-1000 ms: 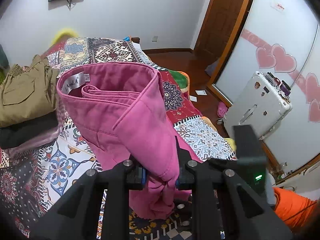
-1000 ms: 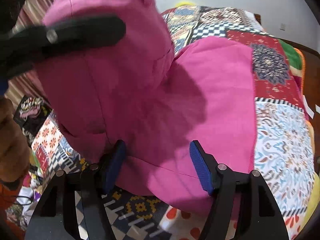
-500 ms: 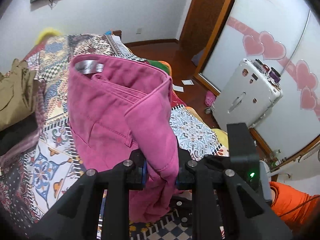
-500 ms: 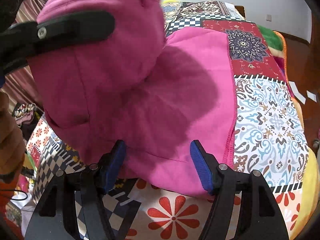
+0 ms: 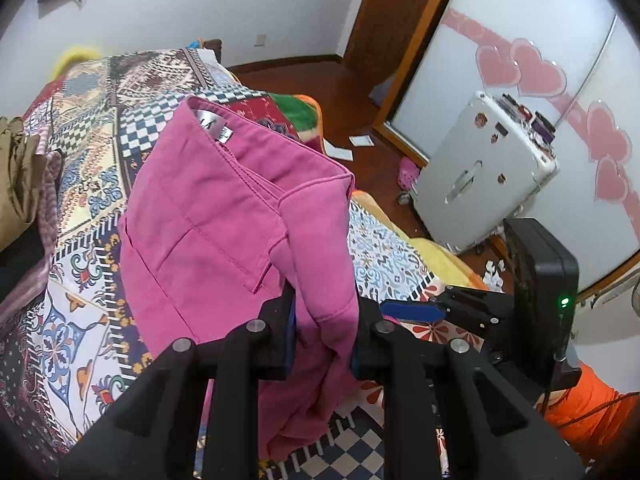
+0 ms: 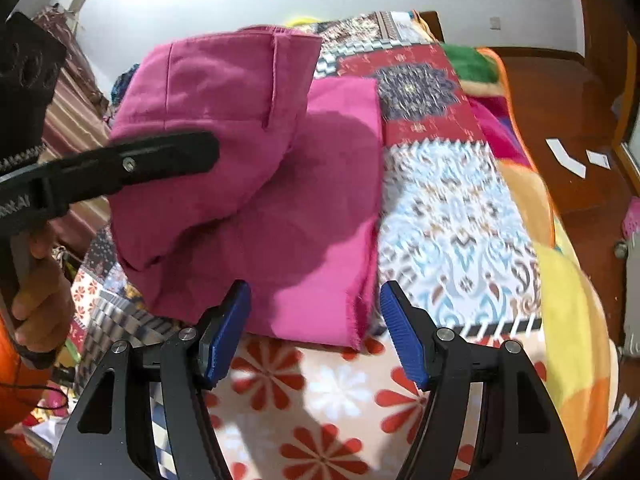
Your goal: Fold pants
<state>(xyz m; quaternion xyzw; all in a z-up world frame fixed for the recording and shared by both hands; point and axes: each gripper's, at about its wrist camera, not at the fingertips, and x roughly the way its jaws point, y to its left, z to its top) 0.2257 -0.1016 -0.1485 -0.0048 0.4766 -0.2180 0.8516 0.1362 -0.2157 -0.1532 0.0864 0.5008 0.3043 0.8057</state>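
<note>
Moved: right gripper (image 6: 314, 334) now clear of pink pants (image 5: 224, 232), jaws open over bedspread's (image 6: 460, 216) near edge.
Left gripper (image 5: 322, 332): clamped on lifted waistband fold.

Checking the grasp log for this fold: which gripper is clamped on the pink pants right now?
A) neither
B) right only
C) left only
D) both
C: the left gripper pinches a fold of the pink pants, while the right gripper is open, with bedspread showing between its fingertips.
</note>
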